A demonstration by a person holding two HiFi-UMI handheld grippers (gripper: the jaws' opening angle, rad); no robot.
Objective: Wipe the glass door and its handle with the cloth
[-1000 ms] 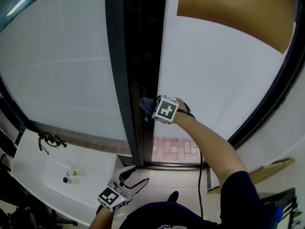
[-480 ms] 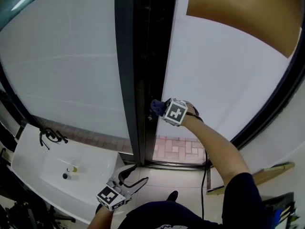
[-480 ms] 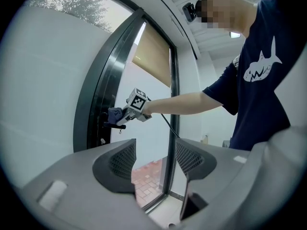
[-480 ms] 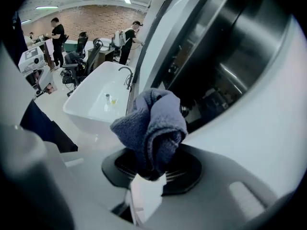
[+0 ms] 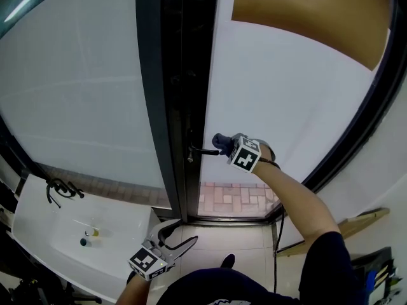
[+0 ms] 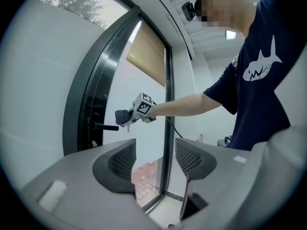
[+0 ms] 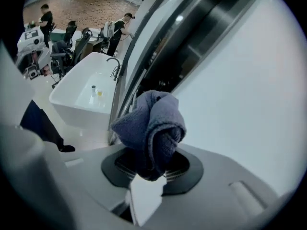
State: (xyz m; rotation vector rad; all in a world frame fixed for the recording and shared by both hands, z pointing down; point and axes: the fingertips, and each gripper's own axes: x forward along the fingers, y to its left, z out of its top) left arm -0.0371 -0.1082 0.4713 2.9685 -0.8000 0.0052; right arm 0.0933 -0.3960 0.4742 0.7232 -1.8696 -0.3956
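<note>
One cloth [image 7: 151, 123], right gripper [image 5: 226, 146] clamped, beside handle [image 5: 202, 150]

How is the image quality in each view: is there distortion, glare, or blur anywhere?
Head view: strong fisheye bends the door frame; the frosted glass is evenly lit, without glare. Left gripper view: dark round corners, and a mosaic patch near the top. Right gripper view: the cloth is fairly sharp; a small glint on the frame.
</note>
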